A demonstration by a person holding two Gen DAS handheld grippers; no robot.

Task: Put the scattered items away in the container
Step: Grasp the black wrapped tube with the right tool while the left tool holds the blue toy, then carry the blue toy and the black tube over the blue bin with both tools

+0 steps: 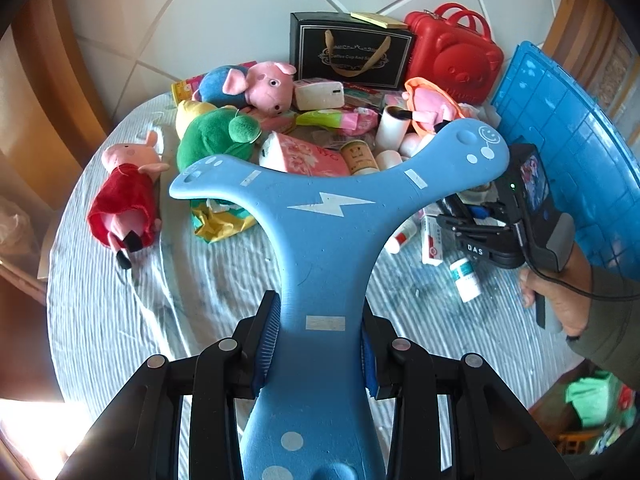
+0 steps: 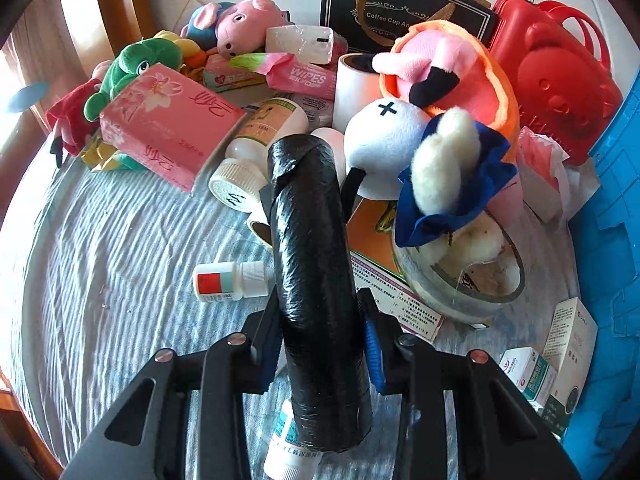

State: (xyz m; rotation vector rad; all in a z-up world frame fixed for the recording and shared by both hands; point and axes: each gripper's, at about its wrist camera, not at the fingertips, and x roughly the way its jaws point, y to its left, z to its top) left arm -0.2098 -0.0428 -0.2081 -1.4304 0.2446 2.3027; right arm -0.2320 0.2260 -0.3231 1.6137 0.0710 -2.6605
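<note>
My left gripper (image 1: 318, 336) is shut on a blue foam boomerang (image 1: 320, 216) with a white lightning mark, held above the striped cloth. My right gripper (image 2: 324, 340) is shut on a black roll of bin bags (image 2: 316, 280), held above the cloth; its body also shows in the left wrist view (image 1: 516, 216). The blue plastic container (image 1: 572, 140) stands at the right edge and also shows in the right wrist view (image 2: 612, 240). Scattered items lie in a pile: pink tissue pack (image 2: 168, 124), pig plush (image 1: 264, 84), green plush (image 1: 216, 136), white plush (image 2: 384, 136).
A black gift bag (image 1: 352, 52) and a red bear case (image 1: 456, 52) stand at the back. A Peppa plush in red (image 1: 124, 196) lies left. Medicine bottles (image 2: 230, 276), small boxes (image 2: 536, 372) and a glass bowl (image 2: 472, 280) lie near the right gripper.
</note>
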